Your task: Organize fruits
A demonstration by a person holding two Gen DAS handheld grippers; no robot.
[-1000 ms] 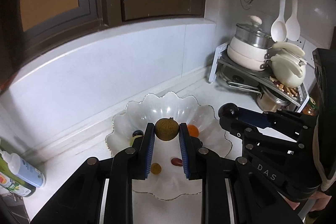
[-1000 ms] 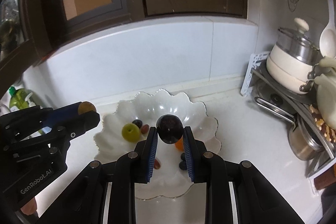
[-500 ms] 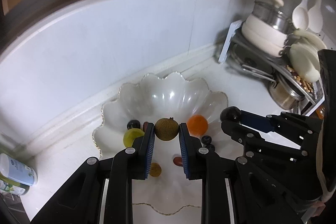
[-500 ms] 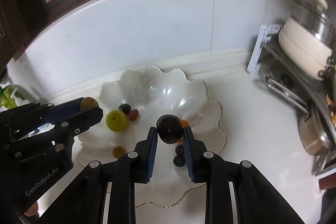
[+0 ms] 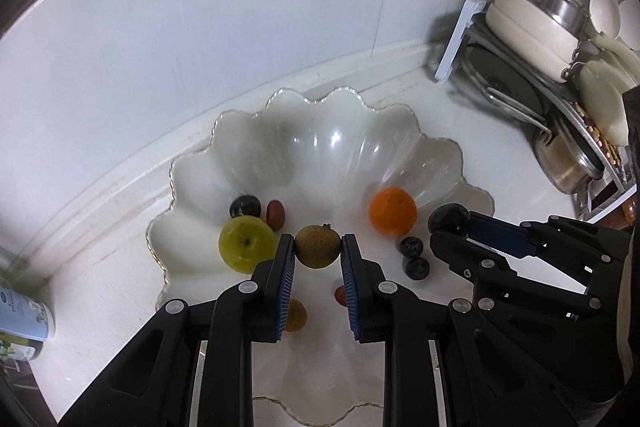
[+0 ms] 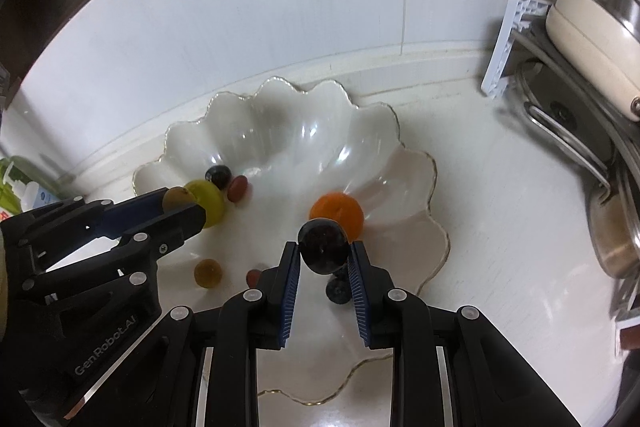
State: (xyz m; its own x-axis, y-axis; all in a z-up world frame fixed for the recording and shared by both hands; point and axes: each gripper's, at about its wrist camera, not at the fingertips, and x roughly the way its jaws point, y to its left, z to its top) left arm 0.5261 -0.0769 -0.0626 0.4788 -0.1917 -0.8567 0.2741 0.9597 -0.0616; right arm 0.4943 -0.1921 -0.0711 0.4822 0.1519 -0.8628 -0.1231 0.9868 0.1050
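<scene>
Between left tongs (image 5: 318, 253): brown fruit (image 5: 318, 246).

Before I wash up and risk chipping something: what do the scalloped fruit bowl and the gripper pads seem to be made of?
The scalloped bowl looks like glossy white glass or glazed ceramic, with bright reflections and a thin gilt rim; which one is unclear. The pads look like blue ribbed rubber, matte and finely grooved.

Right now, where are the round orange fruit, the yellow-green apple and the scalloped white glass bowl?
round orange fruit (image 5: 393, 211), left wrist view, middle of its skin.
yellow-green apple (image 5: 245, 243), left wrist view, near its stem dimple.
scalloped white glass bowl (image 6: 304, 131), right wrist view, bare inner wall.
</scene>
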